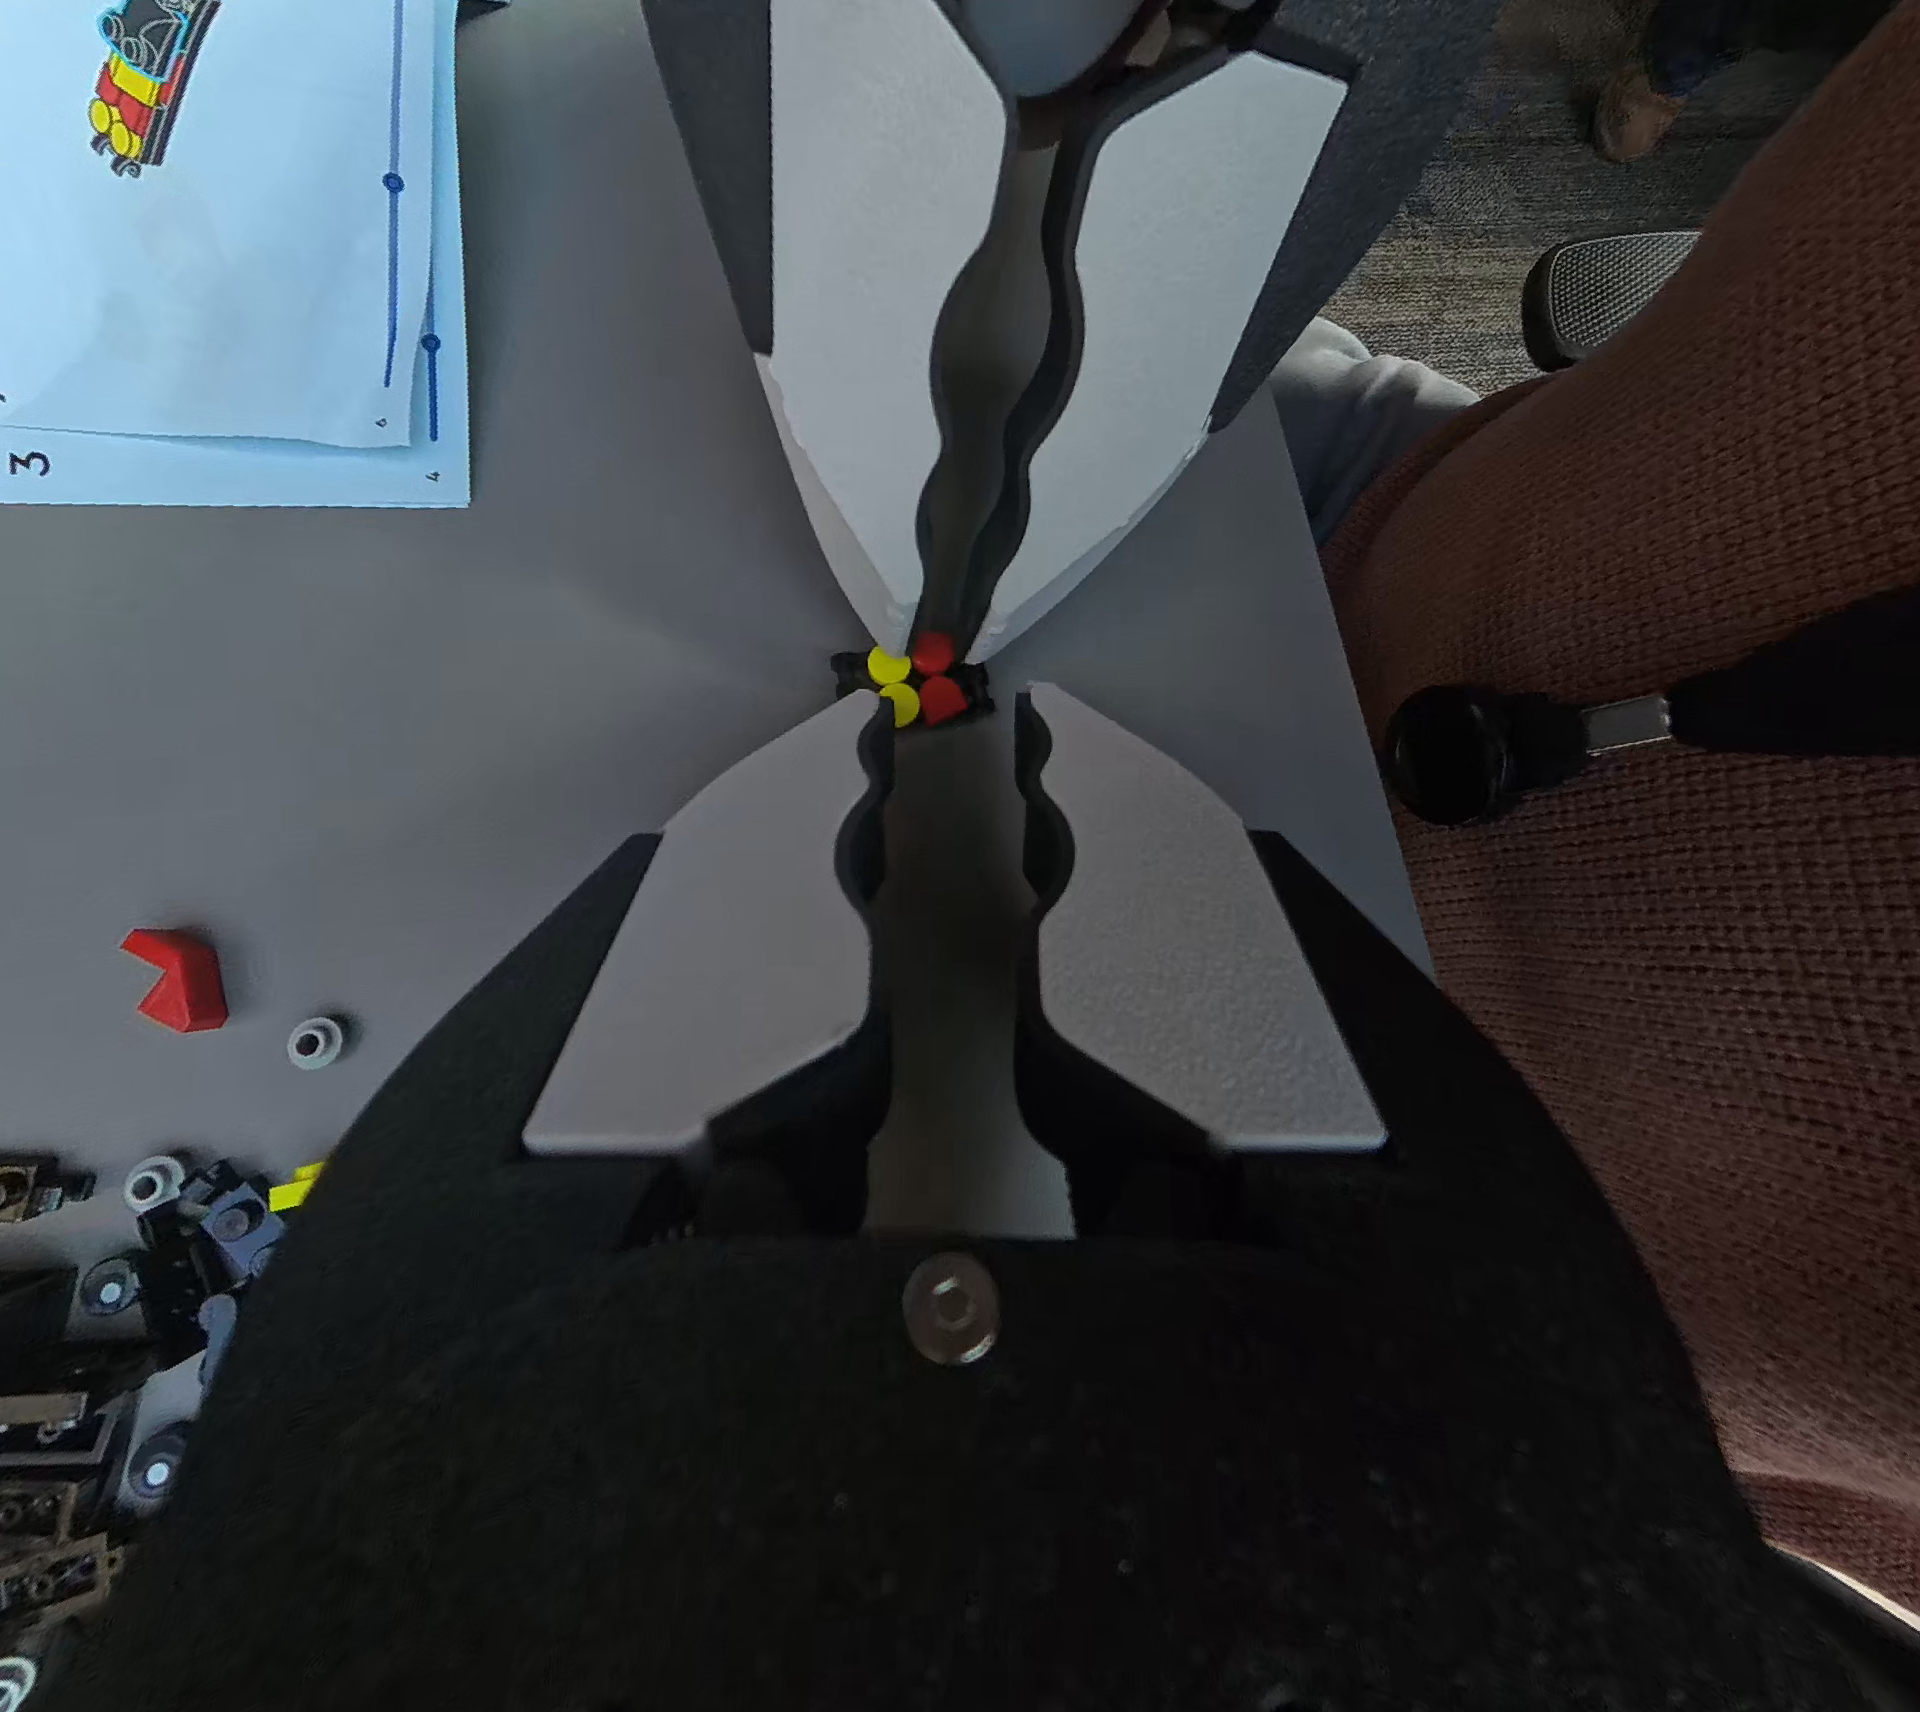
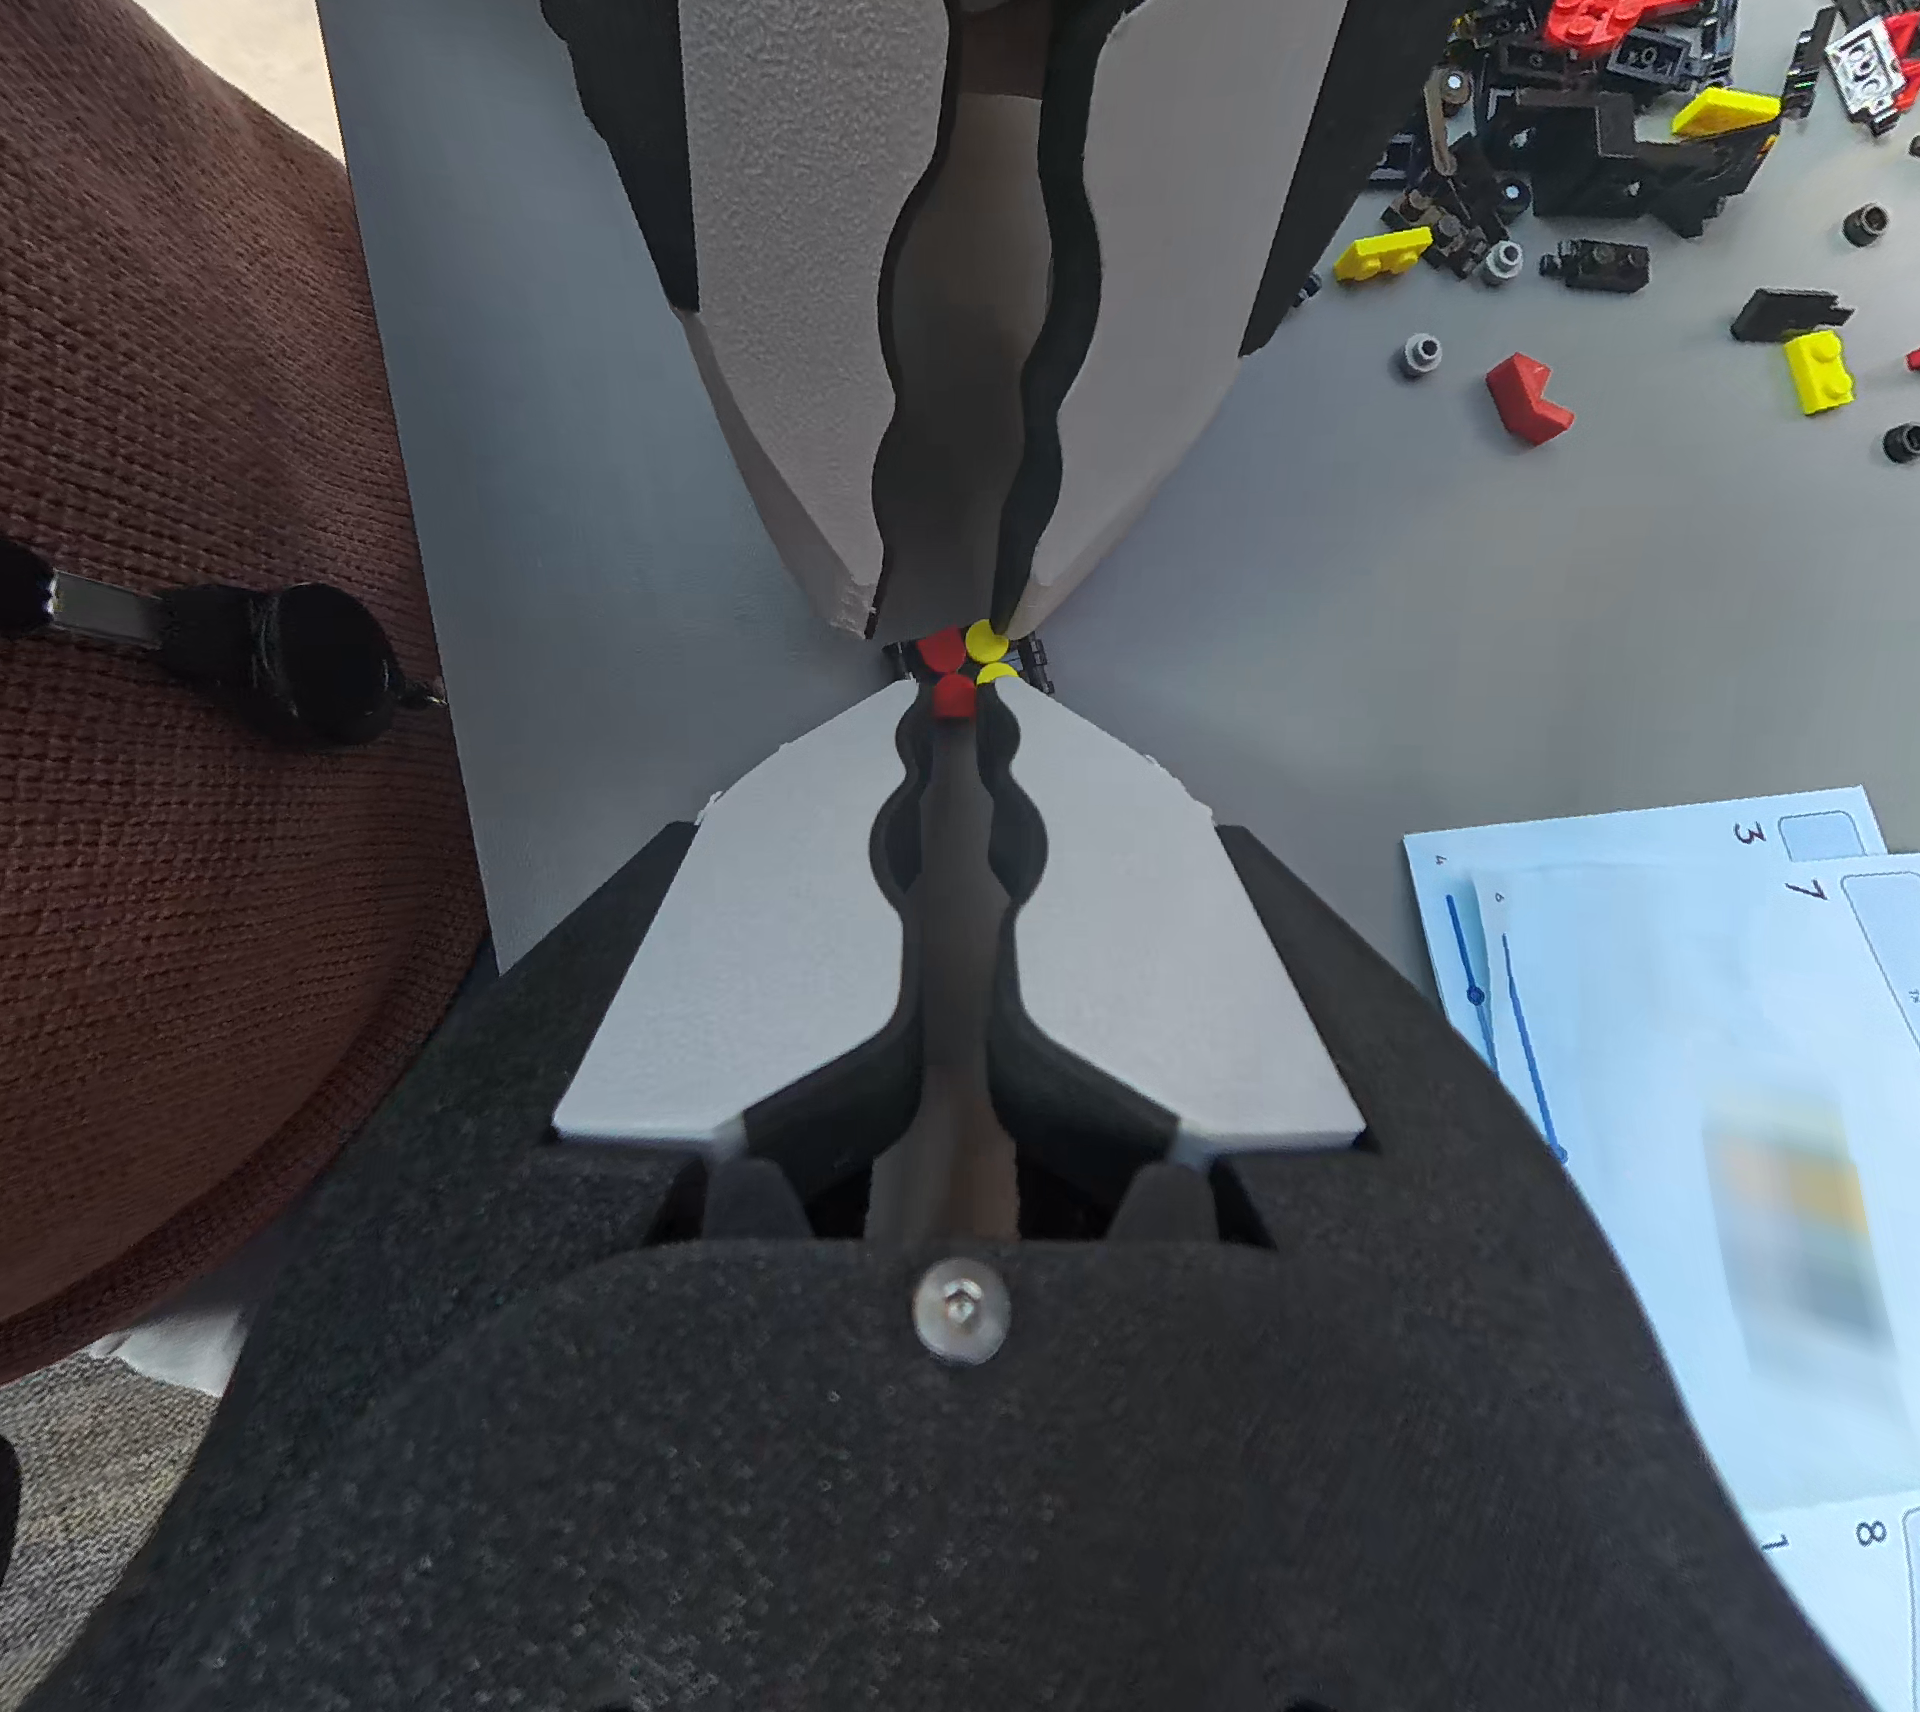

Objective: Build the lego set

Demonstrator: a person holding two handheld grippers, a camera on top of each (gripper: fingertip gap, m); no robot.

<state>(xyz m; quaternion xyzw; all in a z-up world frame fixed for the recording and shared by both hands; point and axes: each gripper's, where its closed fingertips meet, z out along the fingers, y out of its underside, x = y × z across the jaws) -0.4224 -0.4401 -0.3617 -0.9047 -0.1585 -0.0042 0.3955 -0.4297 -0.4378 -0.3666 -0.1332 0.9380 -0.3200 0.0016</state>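
A small lego assembly point(image 1: 914, 688), a black base topped with two yellow and two red round pieces, is held above the grey table point(image 1: 623, 727) between both grippers. My left gripper point(image 1: 940, 722) is shut on its black base. My right gripper point(image 2: 951, 708) comes in from the opposite side, fingers nearly together, shut on a red round piece point(image 2: 952, 694) of the assembly point(image 2: 971, 663). The two grippers meet tip to tip. In the left wrist view the right gripper point(image 1: 938, 628) fills the top. The base is mostly hidden.
An open instruction booklet point(image 1: 208, 228) lies on the table, also in the right wrist view point(image 2: 1714, 1091). A loose red angled piece point(image 2: 1527, 400), a grey round stud point(image 2: 1420, 354), a yellow plate point(image 2: 1818, 374) and a pile of black, red and yellow bricks point(image 2: 1621, 73) lie nearby. A person's brown sweater point(image 1: 1662, 727) is at the table edge. Only a small space, under 4 cm, lies between the two pairs of fingers.
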